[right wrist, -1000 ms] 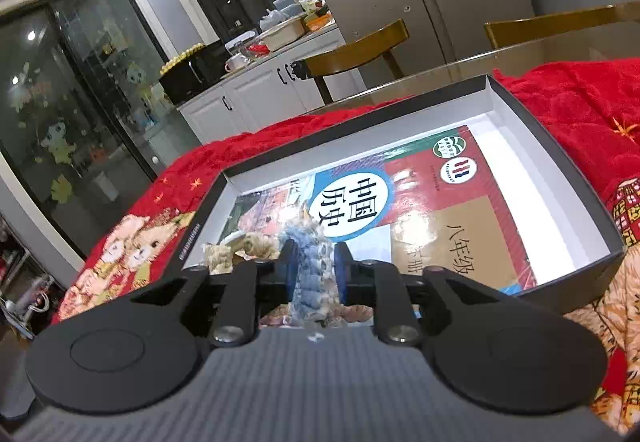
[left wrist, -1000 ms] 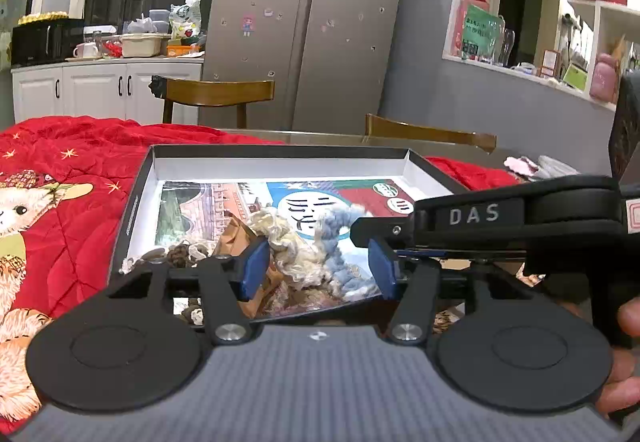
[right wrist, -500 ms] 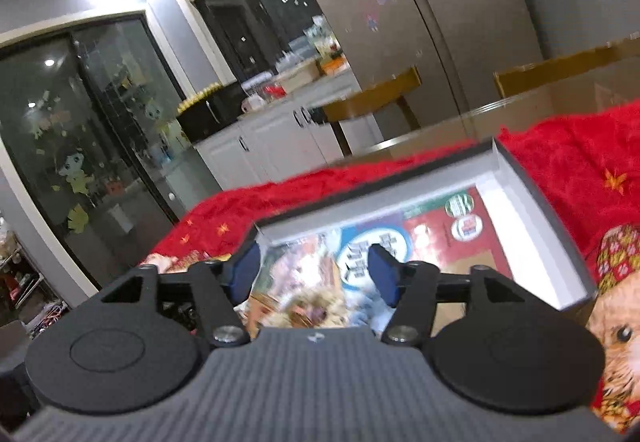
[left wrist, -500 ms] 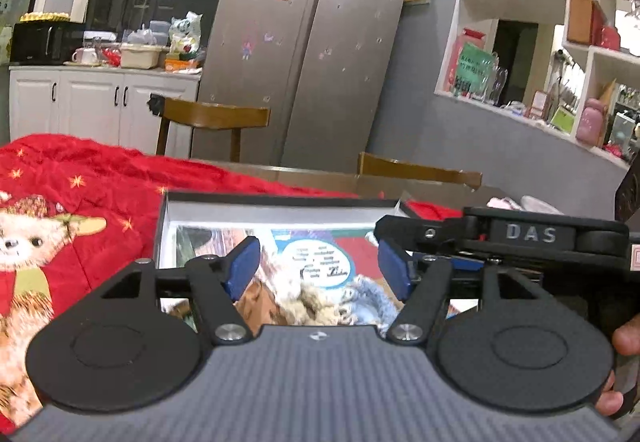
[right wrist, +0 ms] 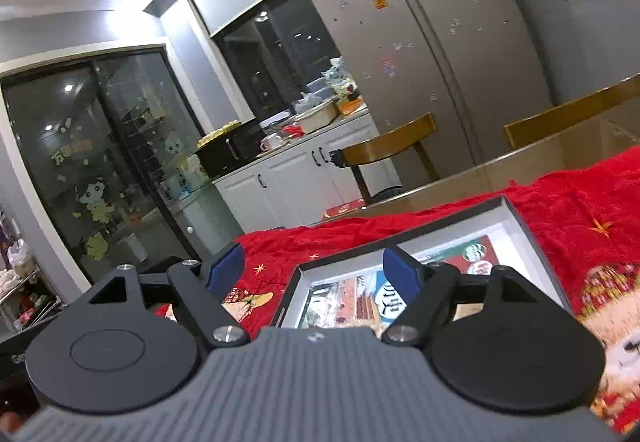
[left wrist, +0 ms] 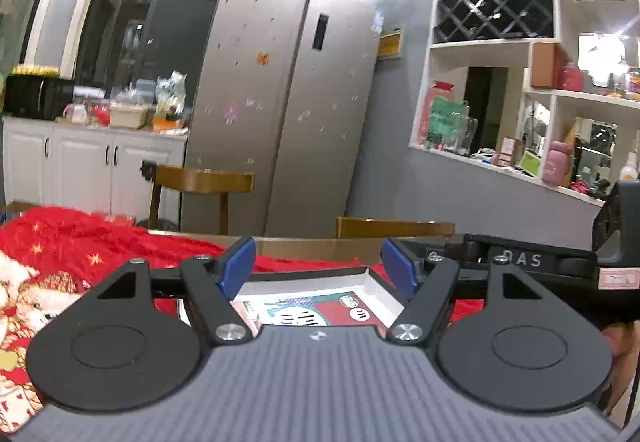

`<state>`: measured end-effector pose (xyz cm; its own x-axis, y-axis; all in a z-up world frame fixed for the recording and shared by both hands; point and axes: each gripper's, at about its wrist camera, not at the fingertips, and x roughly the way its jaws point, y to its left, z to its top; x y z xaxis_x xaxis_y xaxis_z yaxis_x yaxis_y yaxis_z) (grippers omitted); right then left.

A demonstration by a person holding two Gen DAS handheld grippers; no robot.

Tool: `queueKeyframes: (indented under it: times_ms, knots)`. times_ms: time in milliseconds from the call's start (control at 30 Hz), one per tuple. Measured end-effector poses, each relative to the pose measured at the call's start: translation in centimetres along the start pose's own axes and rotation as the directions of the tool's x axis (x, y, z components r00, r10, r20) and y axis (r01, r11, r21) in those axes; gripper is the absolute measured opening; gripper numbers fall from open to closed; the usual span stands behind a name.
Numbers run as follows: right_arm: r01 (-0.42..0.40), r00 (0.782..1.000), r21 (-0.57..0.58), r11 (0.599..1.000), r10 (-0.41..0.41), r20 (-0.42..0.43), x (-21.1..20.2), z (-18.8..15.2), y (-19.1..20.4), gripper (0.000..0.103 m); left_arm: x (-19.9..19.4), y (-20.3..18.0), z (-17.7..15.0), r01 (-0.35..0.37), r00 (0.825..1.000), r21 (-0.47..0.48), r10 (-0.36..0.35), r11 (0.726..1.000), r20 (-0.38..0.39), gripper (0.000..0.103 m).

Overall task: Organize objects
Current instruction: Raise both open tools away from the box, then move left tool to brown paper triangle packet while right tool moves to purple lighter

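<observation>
1. Your left claw [left wrist: 318, 268] and right claw [right wrist: 312, 268] are both opening wide, nothing between the pads.
2. The box [right wrist: 524, 230] lies below and ahead of both claws, so the release step looks done.
3. Next, find another loose object to pick.

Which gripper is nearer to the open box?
Probably right, narrowly. The right gripper hangs by the box's right wall; the left gripper sits back above its near end. Both pairs of jaws are opening, nothing between them.

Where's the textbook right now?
The textbook lies flat inside the open box on the red blanket, low and right of centre in the right wrist view.
</observation>
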<state>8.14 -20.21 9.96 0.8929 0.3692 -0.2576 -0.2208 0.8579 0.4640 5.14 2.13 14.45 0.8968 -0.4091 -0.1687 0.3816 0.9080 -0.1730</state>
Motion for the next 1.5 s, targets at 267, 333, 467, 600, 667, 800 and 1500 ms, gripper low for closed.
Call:
queueKeyframes:
  times_ms: [267, 333, 467, 600, 667, 800, 1500]
  knots:
    - [0.080, 0.997, 0.022, 0.997, -0.080, 0.009, -2.4, -3.3, -0.4, 0.087, -3.8, -1.3, -2.2, 0.005, 1.000, 0.062, -0.006, 0.998, 0.004, 0.075]
    - [0.096, 0.995, 0.006, 0.995, -0.096, 0.012, -2.6, -4.1, -0.3, 0.087, -4.2, -1.7, -3.1, -0.013, 1.000, 0.090, 0.013, 0.996, 0.002, 0.075]
    - [0.122, 0.991, -0.013, 0.992, -0.122, 0.051, -2.8, -5.2, -0.3, 0.087, -3.9, -1.8, -4.9, -0.010, 0.999, 0.073, 0.013, 0.997, -0.040, 0.075]
    - [0.150, 0.987, -0.003, 0.989, -0.150, 0.063, -3.0, -6.7, -0.9, 0.087, -2.4, -1.5, -7.5, 0.004, 0.992, 0.030, 0.000, 1.000, -0.127, 0.075]
    - [0.163, 0.986, 0.004, 0.987, -0.163, 0.043, -2.5, -7.3, -1.3, 0.087, -1.5, -1.4, -8.8, 0.011, 0.986, 0.036, -0.005, 0.999, -0.168, 0.075]
    - [0.169, 0.985, -0.014, 0.986, -0.169, -0.032, -1.2, -8.5, -2.0, 0.087, 0.3, -1.2, -11.1, 0.009, 0.968, 0.025, -0.002, 1.000, -0.250, 0.075]
    - [0.149, 0.955, -0.021, 0.989, -0.150, -0.255, 1.6, -11.3, -3.0, 0.088, 2.0, -0.8, -14.6, -0.104, 0.901, 0.057, 0.119, 0.993, -0.418, 0.053]
